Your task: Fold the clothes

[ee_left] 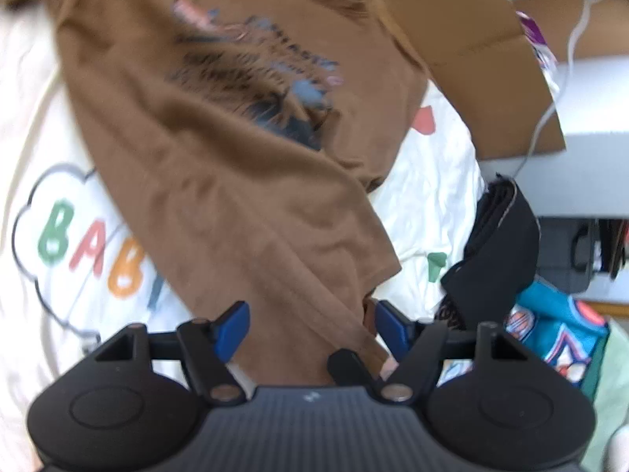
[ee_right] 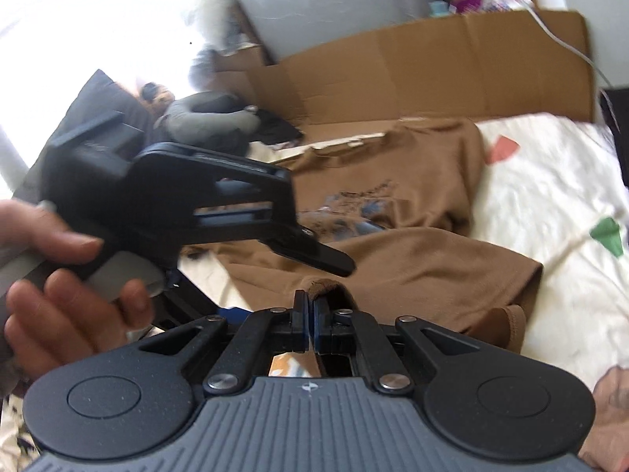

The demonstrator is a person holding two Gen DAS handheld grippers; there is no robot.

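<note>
A brown T-shirt (ee_left: pixel 220 181) with a blue and pink print lies partly bunched on a white bed sheet (ee_left: pixel 436 181). My left gripper (ee_left: pixel 311 324) is open, its blue pads (ee_left: pixel 234 324) wide apart, and a fold of the brown cloth runs between them. In the right wrist view the T-shirt (ee_right: pixel 424 271) is spread ahead, and my right gripper (ee_right: pixel 312 314) is shut on a bunched edge of it. A hand (ee_right: pixel 59 299) holds the left gripper (ee_right: pixel 334 261) just left of and above that pinch.
A flattened cardboard box (ee_right: pixel 432 70) stands along the far side of the bed. A black garment (ee_left: pixel 499 244) and a teal printed garment (ee_left: pixel 558 338) lie at the right edge. A white cable (ee_left: pixel 566 78) hangs behind. Grey and dark clothes (ee_right: pixel 204 114) are piled far left.
</note>
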